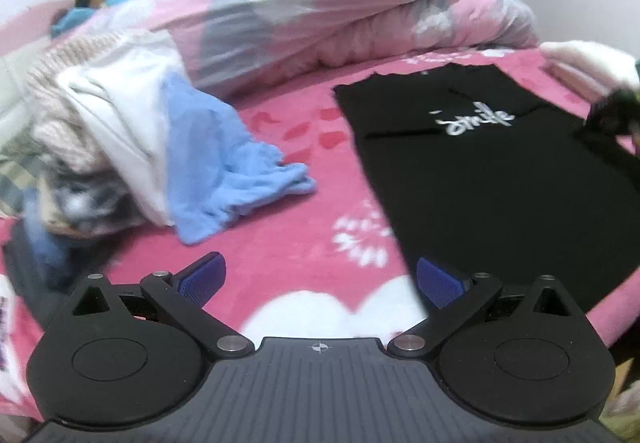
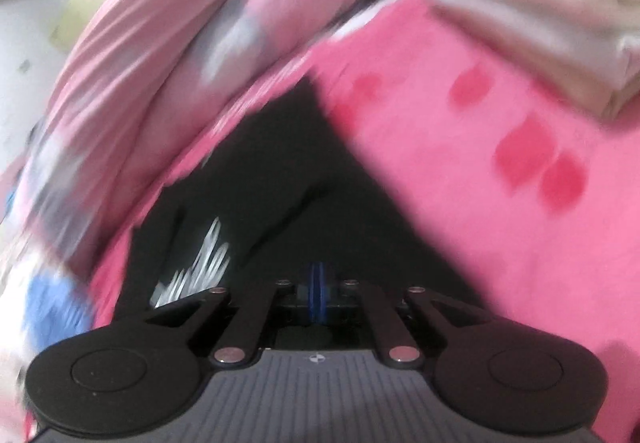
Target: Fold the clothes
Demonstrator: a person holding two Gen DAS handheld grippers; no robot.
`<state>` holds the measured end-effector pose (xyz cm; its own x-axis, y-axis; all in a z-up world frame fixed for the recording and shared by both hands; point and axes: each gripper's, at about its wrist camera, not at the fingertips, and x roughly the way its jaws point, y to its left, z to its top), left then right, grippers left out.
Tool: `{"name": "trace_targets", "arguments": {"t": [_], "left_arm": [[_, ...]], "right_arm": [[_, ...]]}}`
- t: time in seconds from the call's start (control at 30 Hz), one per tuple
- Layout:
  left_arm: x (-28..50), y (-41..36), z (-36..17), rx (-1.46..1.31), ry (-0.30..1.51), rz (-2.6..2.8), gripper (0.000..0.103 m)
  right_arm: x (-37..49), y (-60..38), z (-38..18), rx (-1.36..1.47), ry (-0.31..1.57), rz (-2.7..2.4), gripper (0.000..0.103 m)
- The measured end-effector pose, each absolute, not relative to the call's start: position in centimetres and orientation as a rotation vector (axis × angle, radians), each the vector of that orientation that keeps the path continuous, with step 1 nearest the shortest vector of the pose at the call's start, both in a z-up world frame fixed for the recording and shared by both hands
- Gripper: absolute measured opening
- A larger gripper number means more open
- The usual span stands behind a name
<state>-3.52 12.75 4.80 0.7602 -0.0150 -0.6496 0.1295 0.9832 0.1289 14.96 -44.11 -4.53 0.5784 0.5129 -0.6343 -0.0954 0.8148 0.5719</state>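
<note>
Blue pads (image 1: 202, 277) of the left gripper (image 1: 320, 279) stand spread wide above the pink blanket (image 1: 280, 243), with nothing between them. Just right of it lies the black shirt (image 1: 500, 183), flat on the blanket, with white writing (image 1: 474, 121) that seems to read "smile". The right gripper (image 2: 319, 297) has its pads pressed together over this shirt; whether cloth is pinched there, I cannot tell. To the left sits a clothes pile (image 1: 100, 131) with a blue cloth (image 1: 224, 163) hanging from it. Behind lies a pink quilt (image 1: 340, 3), and white folded cloth (image 2: 540, 15) rests beyond the shirt.
</note>
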Motion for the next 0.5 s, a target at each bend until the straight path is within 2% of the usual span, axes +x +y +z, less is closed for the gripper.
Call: {"name": "trace_targets", "arguments": {"t": [0.27,0.5], "left_arm": [[-3.6,8.8,1.6,0.181,0.734,-0.241,0.103],[-2.8,5.2,0.2,0.136,0.726,-0.357,0.103]], "right_arm": [[1.3,-45.2,-2.9,0.423,0.949,0.528,0.003],[-2.2,-41.5,-1.7,0.325,0.828,0.613,0.003]]}}
